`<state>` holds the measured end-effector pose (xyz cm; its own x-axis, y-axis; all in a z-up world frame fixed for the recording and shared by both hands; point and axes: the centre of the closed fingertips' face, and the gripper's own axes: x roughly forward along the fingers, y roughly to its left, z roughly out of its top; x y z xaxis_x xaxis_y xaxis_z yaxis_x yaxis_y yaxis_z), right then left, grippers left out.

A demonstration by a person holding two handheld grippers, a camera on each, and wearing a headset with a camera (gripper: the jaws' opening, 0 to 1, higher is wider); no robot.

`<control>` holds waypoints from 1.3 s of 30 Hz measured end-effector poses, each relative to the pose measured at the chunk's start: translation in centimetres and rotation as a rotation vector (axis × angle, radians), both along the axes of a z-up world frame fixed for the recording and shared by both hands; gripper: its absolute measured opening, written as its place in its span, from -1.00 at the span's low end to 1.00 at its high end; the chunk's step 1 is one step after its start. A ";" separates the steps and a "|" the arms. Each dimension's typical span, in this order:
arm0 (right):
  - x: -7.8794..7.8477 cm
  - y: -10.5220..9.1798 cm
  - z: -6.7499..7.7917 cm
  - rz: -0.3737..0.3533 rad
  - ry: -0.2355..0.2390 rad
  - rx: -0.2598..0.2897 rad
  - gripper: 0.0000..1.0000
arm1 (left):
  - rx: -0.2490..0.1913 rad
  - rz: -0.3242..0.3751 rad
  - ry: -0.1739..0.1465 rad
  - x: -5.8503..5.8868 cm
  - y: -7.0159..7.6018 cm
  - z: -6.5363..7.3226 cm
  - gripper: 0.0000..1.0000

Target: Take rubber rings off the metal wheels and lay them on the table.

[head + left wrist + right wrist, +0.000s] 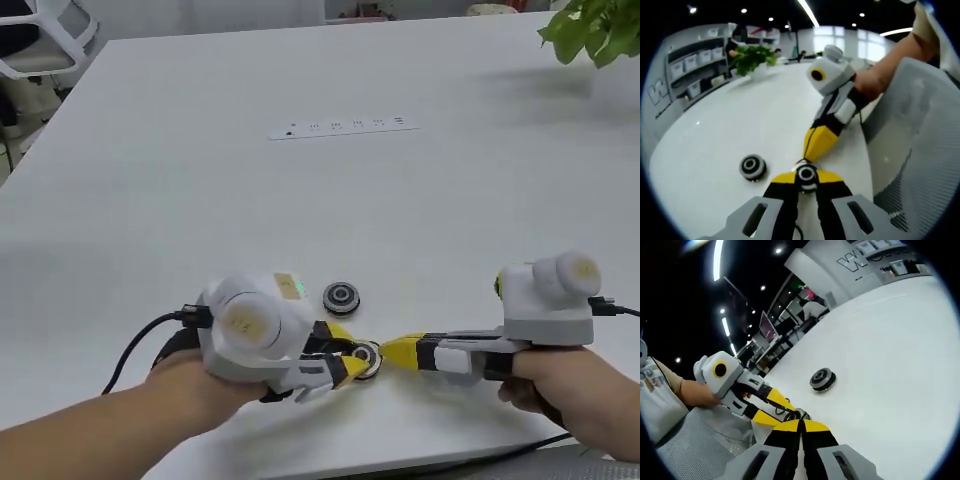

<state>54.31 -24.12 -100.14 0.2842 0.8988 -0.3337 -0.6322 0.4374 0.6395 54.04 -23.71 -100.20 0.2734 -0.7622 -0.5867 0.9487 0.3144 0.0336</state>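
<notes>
1. The left gripper point(352, 364), nearest to the person, has its jaws closed on a metal wheel point(366, 357). The yellow tips press it from both sides, low over the near part of the table point(300, 200).
2. The right gripper point(392, 351) comes from the opposite side, almost in one line with the left one. The held wheel lies straight ahead of its tips, touching them.
3. The right jaws are pressed together with hardly a gap — whether they pinch the edge of the rubber ring point(807, 166) I cannot tell.
4. In my judgement the right gripper must pull the ring away while the left one keeps its hold.
5. A second wheel point(341, 296) lies flat on the table just behind — apart from both grippers, its ring on.
</notes>
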 end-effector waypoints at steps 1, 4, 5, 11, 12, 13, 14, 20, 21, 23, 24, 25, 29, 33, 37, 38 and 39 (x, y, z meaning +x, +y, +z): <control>0.0 0.0 0.0 0.000 -0.001 0.000 -1.00 | 0.000 0.001 0.000 0.0 0.0 0.0 -0.75; 0.0 0.0 0.1 0.001 -0.002 0.002 -1.00 | 0.001 0.003 0.000 0.0 0.0 0.0 -0.75; 0.1 0.0 0.1 0.002 -0.005 0.000 -1.00 | 0.002 0.003 0.000 0.0 0.0 0.0 -0.75; -0.1 0.4 0.6 0.016 -0.003 0.019 -1.00 | 0.007 0.006 -0.002 0.1 0.0 0.0 -0.76; -0.1 0.5 0.6 0.021 -0.003 0.021 -1.00 | 0.007 0.006 -0.002 0.1 0.0 0.0 -0.76; -0.1 0.6 0.6 0.025 -0.004 0.020 -1.00 | 0.008 0.006 -0.002 0.1 0.0 0.0 -0.76; -0.2 0.6 0.6 0.027 -0.004 0.020 -1.00 | 0.008 0.006 -0.002 0.1 0.0 0.0 -0.76; -0.4 0.7 0.7 0.038 0.004 0.027 -1.00 | 0.008 0.005 -0.004 0.1 0.0 -0.1 -0.76; -0.4 0.8 0.7 0.038 0.006 0.029 -1.00 | 0.008 0.004 -0.005 0.1 0.0 0.0 -0.76; -0.5 0.8 0.7 0.043 0.006 0.030 -1.00 | 0.008 0.004 -0.005 0.1 0.0 0.0 -0.76; -0.5 0.8 0.7 0.044 0.006 0.030 -1.00 | 0.007 0.004 -0.005 0.1 0.0 0.0 -0.76; -0.5 0.9 0.7 0.048 0.006 0.029 -1.00 | 0.007 0.003 -0.006 0.1 0.0 0.0 -0.76; -0.8 1.1 0.8 0.061 0.012 0.037 -1.00 | 0.007 0.004 -0.006 0.1 0.0 0.0 -0.76; -1.6 1.8 1.6 0.111 0.019 0.081 -1.00 | 0.005 0.003 -0.008 0.0 -0.1 0.0 -0.76; -1.1 1.4 1.4 0.081 -0.003 0.054 -1.00 | 0.002 0.004 -0.006 0.0 -0.1 0.0 -0.75; -1.0 1.2 1.3 0.073 -0.003 0.054 -1.00 | 0.001 0.004 -0.006 0.0 -0.1 0.0 -0.75; -1.0 1.1 1.3 0.068 -0.002 0.055 -1.00 | 0.000 0.003 -0.006 0.0 -0.1 0.0 -0.75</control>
<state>53.33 -22.99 -98.89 0.2225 0.9329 -0.2832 -0.6606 0.3579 0.6599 54.02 -23.84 -100.22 0.2796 -0.7612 -0.5851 0.9474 0.3174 0.0398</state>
